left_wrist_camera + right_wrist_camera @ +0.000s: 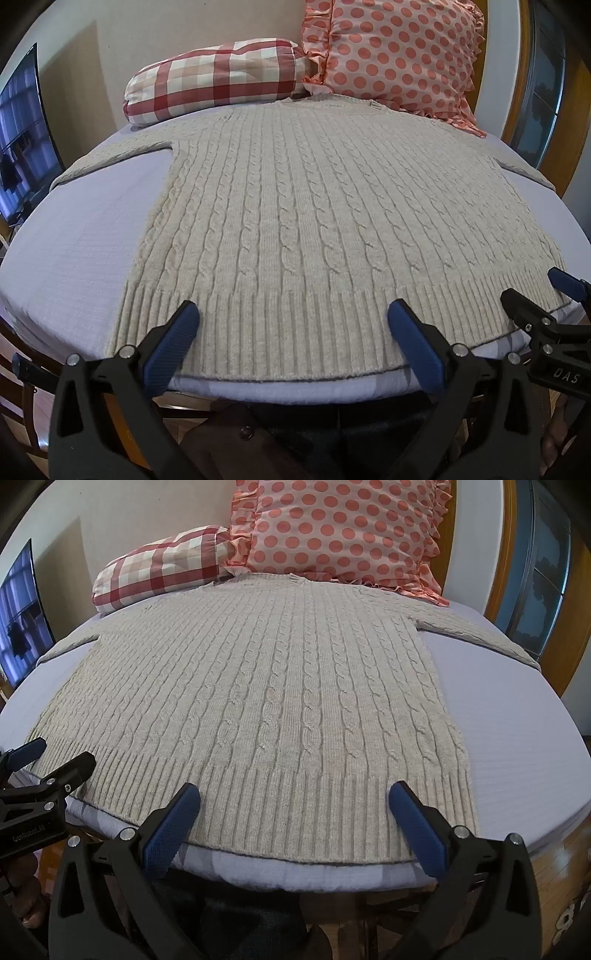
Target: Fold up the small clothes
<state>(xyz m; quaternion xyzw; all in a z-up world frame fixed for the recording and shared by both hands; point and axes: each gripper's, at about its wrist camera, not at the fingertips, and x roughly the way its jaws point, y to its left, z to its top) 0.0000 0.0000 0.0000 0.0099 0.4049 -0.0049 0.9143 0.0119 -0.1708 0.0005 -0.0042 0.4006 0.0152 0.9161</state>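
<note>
A beige cable-knit sweater (295, 206) lies spread flat on the lilac bed sheet (74, 243), hem toward me, both sleeves stretched out sideways. It also shows in the right wrist view (266, 686). My left gripper (293, 314) is open and empty, hovering over the ribbed hem near its left half. My right gripper (294, 794) is open and empty over the hem's right half. The right gripper also shows at the right edge of the left wrist view (535, 291), and the left gripper at the left edge of the right wrist view (55, 757).
A red checked pillow (218, 77) and a pink polka-dot pillow (399, 55) lie at the head of the bed beyond the collar. A dark TV screen (22, 133) stands at the left. A wooden-framed window (543, 561) is at the right. The bed's near edge (295, 875) is just below the hem.
</note>
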